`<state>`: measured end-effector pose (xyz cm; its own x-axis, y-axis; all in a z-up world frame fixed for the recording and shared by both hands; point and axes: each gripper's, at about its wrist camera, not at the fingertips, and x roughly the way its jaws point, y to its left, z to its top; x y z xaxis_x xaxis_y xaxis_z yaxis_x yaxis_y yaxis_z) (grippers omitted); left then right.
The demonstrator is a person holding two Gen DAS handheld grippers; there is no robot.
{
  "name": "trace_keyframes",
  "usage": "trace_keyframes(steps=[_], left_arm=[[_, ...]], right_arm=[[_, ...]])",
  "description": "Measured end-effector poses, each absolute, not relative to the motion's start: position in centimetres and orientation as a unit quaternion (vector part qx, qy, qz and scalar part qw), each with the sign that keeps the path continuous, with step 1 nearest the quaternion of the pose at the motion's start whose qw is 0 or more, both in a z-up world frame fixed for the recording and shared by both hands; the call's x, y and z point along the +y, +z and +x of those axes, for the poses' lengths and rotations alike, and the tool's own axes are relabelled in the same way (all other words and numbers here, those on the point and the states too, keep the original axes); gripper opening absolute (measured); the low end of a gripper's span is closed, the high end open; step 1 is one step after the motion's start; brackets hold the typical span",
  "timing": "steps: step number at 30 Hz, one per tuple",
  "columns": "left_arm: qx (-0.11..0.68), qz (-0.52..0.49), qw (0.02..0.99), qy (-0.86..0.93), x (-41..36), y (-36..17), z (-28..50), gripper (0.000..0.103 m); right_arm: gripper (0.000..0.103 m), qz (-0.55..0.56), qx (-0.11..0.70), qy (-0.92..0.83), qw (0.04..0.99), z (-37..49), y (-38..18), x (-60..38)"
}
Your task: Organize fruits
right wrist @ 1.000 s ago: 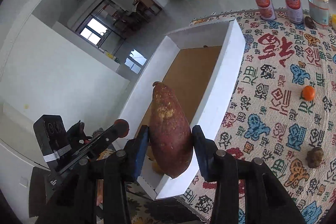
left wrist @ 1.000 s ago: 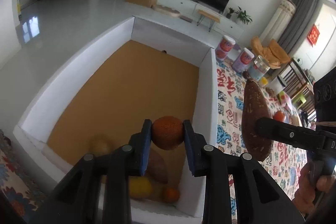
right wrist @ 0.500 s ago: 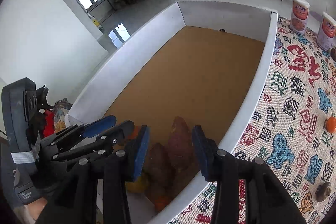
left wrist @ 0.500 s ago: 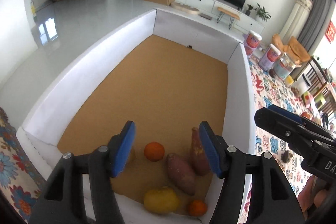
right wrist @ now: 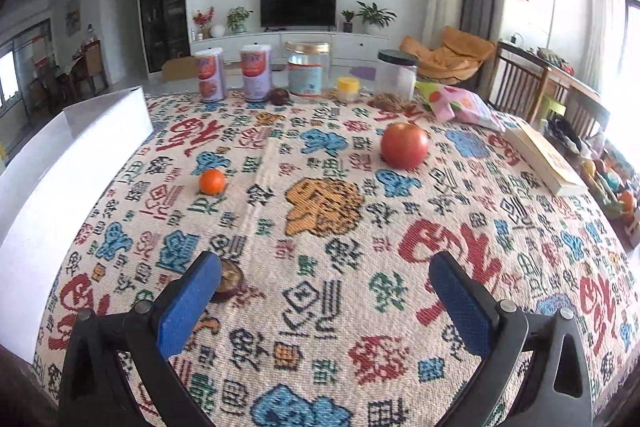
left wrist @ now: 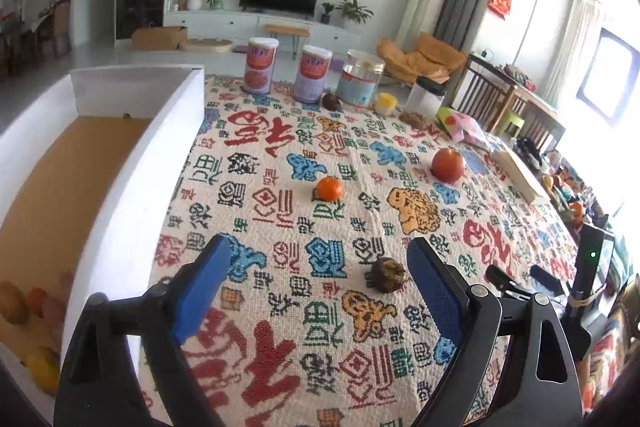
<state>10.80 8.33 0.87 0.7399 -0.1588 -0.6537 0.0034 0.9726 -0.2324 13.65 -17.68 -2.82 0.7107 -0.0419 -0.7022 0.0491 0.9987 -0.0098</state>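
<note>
Both grippers hang over a patterned tablecloth point(right wrist: 320, 219), jaws spread wide and empty after just opening: the left gripper point(left wrist: 320, 291) in its own view, the right gripper point(right wrist: 326, 301) in the other. Nearest lies one dark, wrinkled small fruit point(left wrist: 387, 275), just inside the left gripper's right-hand finger and partly hidden behind the right gripper's left-hand finger in the right wrist view. Farther off sit one small tangerine point(right wrist: 212, 181) and one round red apple point(right wrist: 404, 145), well apart. At the left, a white-walled box point(left wrist: 132, 163) holds blurred fruits point(left wrist: 24, 303) in its near corner, cut off by the frame. Two labelled canisters point(right wrist: 234, 73) and two clear jars point(right wrist: 309, 73) line the far edge.
</note>
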Motion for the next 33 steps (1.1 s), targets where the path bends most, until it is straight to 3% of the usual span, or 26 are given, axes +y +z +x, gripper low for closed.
trace_keyframes(steps=[8,18,21,33], left_arm=[[0.384,-0.052,0.922,-0.014,3.8,-5.8,16.3,0.091],[0.432,-0.065,0.899,-0.023,4.4,-9.4,18.1,0.091],[0.431,-0.064,0.900,-0.029,4.3,-9.5,18.4,0.095],[0.446,-0.009,0.895,-0.002,2.6,-10.0,18.7,0.095]], right_arm=[[0.103,0.164,0.400,-0.121,0.894,10.7,-6.7,-30.2],[0.103,0.128,0.423,-0.157,0.883,11.7,-7.9,-29.8],[0.103,0.105,0.433,-0.164,0.880,12.1,-8.2,-29.2],[0.103,0.081,0.445,-0.171,0.875,12.3,-8.5,-28.6]])
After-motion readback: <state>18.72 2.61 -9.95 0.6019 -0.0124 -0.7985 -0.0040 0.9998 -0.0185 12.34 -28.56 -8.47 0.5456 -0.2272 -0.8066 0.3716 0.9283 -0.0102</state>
